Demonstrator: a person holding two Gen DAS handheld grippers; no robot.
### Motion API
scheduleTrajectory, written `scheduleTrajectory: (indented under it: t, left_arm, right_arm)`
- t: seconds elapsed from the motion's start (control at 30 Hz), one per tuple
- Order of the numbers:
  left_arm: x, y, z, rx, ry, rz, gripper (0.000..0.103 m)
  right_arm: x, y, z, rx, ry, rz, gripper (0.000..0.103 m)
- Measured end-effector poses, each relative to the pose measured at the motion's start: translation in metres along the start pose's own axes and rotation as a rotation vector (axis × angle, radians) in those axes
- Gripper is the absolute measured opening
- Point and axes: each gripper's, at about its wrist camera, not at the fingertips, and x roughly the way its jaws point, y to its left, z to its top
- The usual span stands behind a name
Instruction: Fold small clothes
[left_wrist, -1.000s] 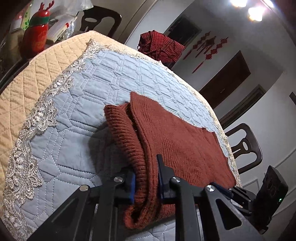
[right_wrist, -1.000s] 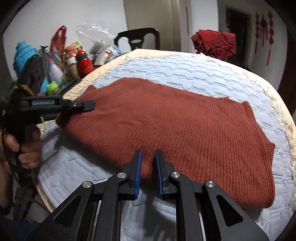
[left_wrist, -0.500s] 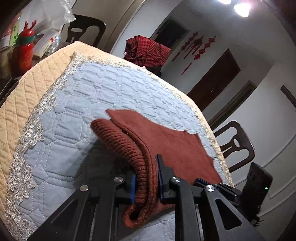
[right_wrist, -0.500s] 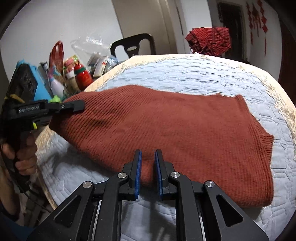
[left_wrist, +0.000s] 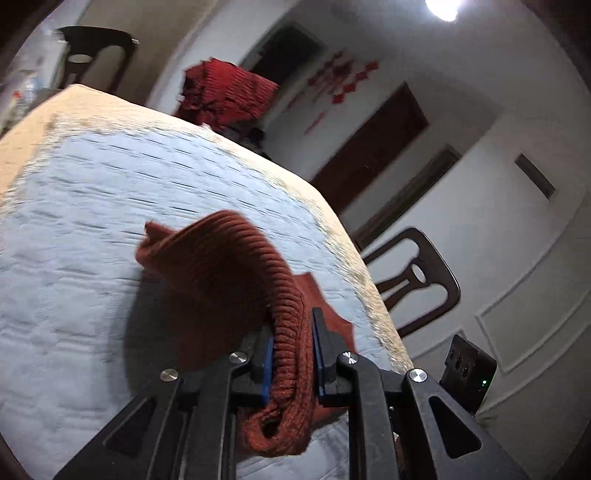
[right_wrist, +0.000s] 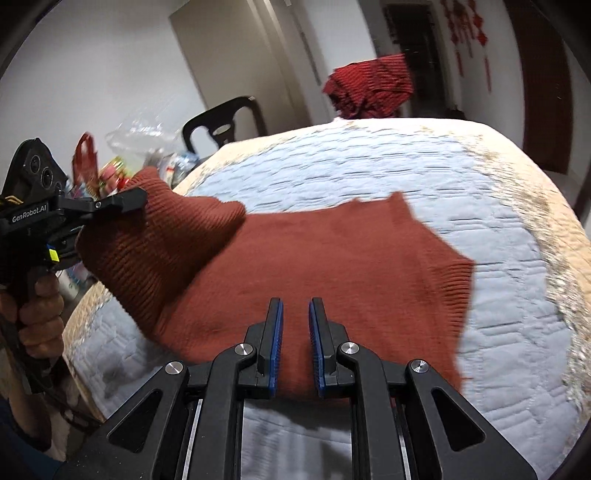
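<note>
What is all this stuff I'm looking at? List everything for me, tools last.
knitted sweater: one, rust red, on the quilt, near edge lifted
quilted cover: one, pale blue with beige lace border, over the table
checked garment: one, red and dark, heaped at the table's far edge
chairs: two, dark wood, beside the table
clutter of bottles and bags: several, mixed colours, blurred, past the table's left side
wall decorations: red, hanging by the doorway
left gripper: black with blue pads, clamped on the sweater's ribbed edge
right gripper: black with blue pads, clamped on the sweater's near edge
hand: one, gripping the left gripper's handle

far quilted tabletop lies bare — clutter crowds its left edge.
</note>
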Motion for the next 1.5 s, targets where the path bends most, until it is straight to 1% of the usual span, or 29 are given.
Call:
scheduleTrajectory:
  t: [0.13,0.3,0.4,0.5,0.6,0.63,0.67,0.7,0.73,0.77,0.8,0.87,0.9,0.97,1.07,1.13,1.2,1.27,1.37,1.5]
  left_arm:
    - [0.037,-0.016,-0.002,0.027,0.072,-0.042,0.018]
    - [0.084,-0.020,-0.019,0.017,0.186,-0.045,0.017]
    - [0.098,-0.019,-0.032,0.013,0.237,-0.053,0.017]
    - [0.089,-0.022,-0.034,0.029,0.227,-0.069,0.017]
    - [0.074,-0.025,-0.034,0.040,0.219,-0.090,0.019]
    - [0.070,-0.026,-0.034,0.043,0.217,-0.102,0.019]
    - [0.063,-0.026,-0.036,0.046,0.211,-0.112,0.022]
    - [0.058,-0.027,-0.035,0.049,0.200,-0.115,0.022]
    - [0.051,-0.027,-0.035,0.053,0.186,-0.114,0.022]
    - [0.044,-0.026,-0.034,0.057,0.168,-0.107,0.022]
    - [0.035,-0.025,-0.032,0.064,0.146,-0.092,0.023]
    - [0.021,-0.021,-0.030,0.086,0.097,-0.042,0.032]
    - [0.015,-0.018,-0.029,0.097,0.074,-0.010,0.033]
    - [0.008,-0.010,-0.027,0.106,0.050,0.046,0.033]
    - [0.004,0.007,-0.029,0.097,0.040,0.123,0.033]
    - [0.006,0.016,-0.031,0.085,0.046,0.142,0.033]
    - [0.015,0.021,-0.036,0.076,0.060,0.147,0.033]
    - [0.018,0.023,-0.041,0.080,0.063,0.151,0.033]
    - [0.019,0.024,-0.043,0.087,0.056,0.147,0.033]
    - [0.021,0.024,-0.043,0.090,0.057,0.140,0.033]
  right_arm:
    - [-0.013,-0.022,-0.002,0.046,-0.018,-0.038,0.015]
    - [-0.022,-0.046,-0.006,0.111,-0.023,-0.058,0.015]
    - [-0.024,-0.055,-0.008,0.136,-0.020,-0.056,0.015]
    - [-0.026,-0.056,-0.012,0.154,-0.023,-0.025,0.015]
    - [-0.027,-0.055,-0.010,0.181,-0.042,0.041,0.017]
    - [-0.028,-0.056,-0.010,0.191,-0.050,0.063,0.021]
    - [-0.028,-0.056,-0.008,0.204,-0.060,0.090,0.027]
    - [-0.027,-0.056,-0.005,0.222,-0.069,0.125,0.031]
    - [-0.026,-0.057,-0.003,0.238,-0.074,0.152,0.040]
    - [-0.025,-0.057,-0.002,0.255,-0.078,0.178,0.045]
    - [-0.023,-0.057,0.000,0.273,-0.079,0.212,0.045]
    - [-0.017,-0.055,0.002,0.292,-0.063,0.259,0.045]
    - [-0.011,-0.053,0.003,0.300,-0.042,0.286,0.046]
    - [0.001,-0.049,0.004,0.306,-0.004,0.312,0.046]
    - [0.018,-0.043,0.006,0.300,0.049,0.317,0.046]
    - [0.026,-0.036,0.008,0.296,0.074,0.331,0.046]
    - [0.035,-0.032,0.008,0.295,0.109,0.335,0.046]
    - [0.043,-0.029,0.010,0.295,0.137,0.319,0.046]
    - [0.050,-0.029,0.014,0.306,0.155,0.310,0.046]
    - [0.060,-0.022,0.019,0.284,0.174,0.302,0.045]
